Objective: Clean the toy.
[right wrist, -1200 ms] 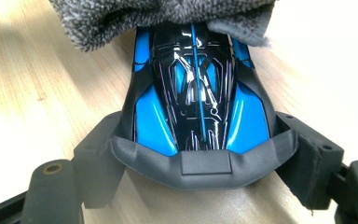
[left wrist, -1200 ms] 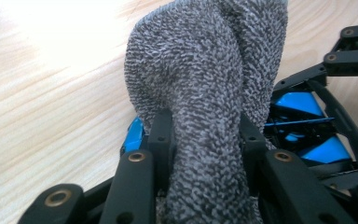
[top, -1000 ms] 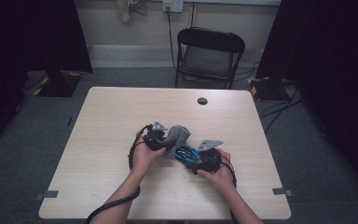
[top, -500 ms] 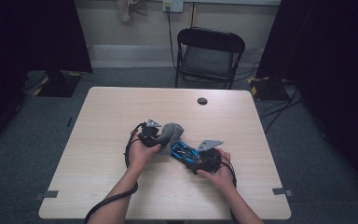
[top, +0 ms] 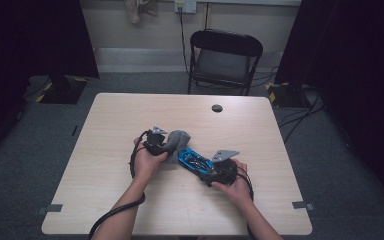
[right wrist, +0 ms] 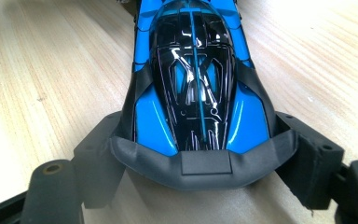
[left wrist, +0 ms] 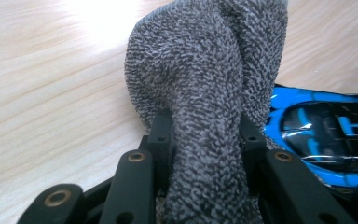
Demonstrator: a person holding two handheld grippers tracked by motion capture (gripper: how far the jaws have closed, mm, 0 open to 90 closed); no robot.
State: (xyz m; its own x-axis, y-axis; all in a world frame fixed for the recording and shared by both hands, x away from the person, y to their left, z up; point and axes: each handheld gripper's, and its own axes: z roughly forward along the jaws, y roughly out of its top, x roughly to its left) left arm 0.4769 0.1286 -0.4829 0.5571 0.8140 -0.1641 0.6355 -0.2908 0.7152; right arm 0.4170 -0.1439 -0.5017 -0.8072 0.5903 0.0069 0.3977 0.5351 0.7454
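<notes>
A blue and black toy car (top: pixel 192 159) lies on the wooden table (top: pixel 105 190), near its middle. My right gripper (top: pixel 206 171) is shut on one end of it; in the right gripper view the two black pads (right wrist: pixel 98 154) press the dark bumper from both sides, with the car (right wrist: pixel 196 70) stretching away. My left gripper (top: pixel 167 145) is shut on a bunched grey towelling cloth (top: pixel 178 140), which rests against the car's other end. In the left gripper view the cloth (left wrist: pixel 205 84) bulges up between the jaws of my left gripper (left wrist: pixel 206 135), and the car (left wrist: pixel 326 126) shows at the right.
A small black round piece (top: pixel 217 108) sits near the table's far edge. Behind the table stands a black folding chair (top: pixel 225 55). Cables trail from both grippers along the person's forearms.
My left gripper has moved a little to the left and away, taking the grey cloth with it along the car's end. The right gripper and the car have stayed put.
</notes>
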